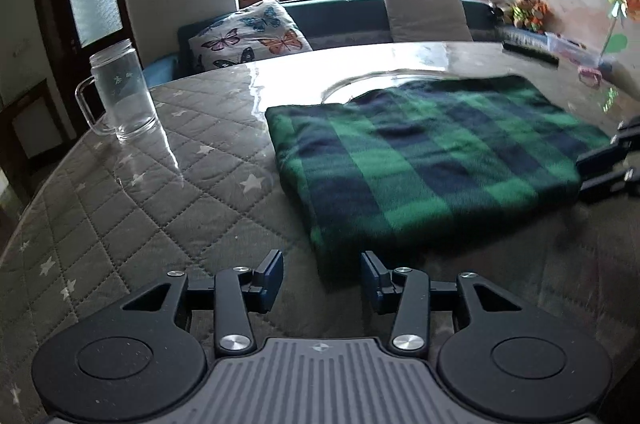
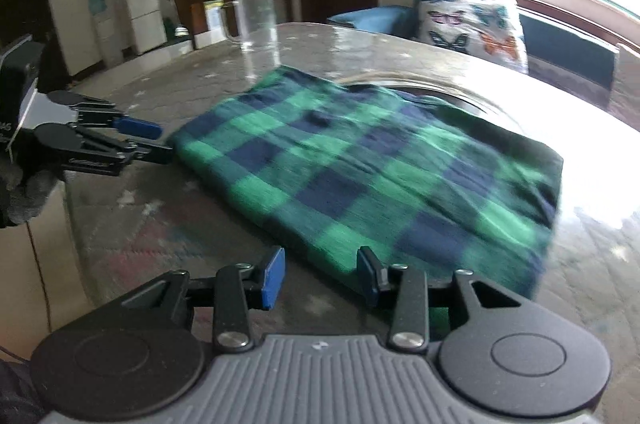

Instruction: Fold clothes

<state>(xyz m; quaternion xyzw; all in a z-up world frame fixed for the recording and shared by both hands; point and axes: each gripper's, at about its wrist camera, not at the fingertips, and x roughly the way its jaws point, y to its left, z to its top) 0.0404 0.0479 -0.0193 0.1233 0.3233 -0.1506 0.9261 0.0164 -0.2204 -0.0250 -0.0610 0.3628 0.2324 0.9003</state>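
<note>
Lying folded just ahead of both empty, wide-open claws, left claw (image 1: 322, 278) and right claw (image 2: 322, 276), the plaid garment (image 1: 424, 156) seemingly needed one more fold-over grasp.

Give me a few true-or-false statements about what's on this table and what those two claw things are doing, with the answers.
1. The plaid cloth lies folded flat on the table. True.
2. The left gripper is clamped on the cloth. False: its jaws are open, with only the cloth's near corner between them.
3. A clear glass mug stands upright on the table, apart from the cloth. True.
4. The mug is full of coffee. False: it looks clear, with no dark liquid.
5. The right gripper is shut. False: its jaws are apart at the cloth's edge.
6. A butterfly-print pillow sits on the seat behind the table. True.
</note>
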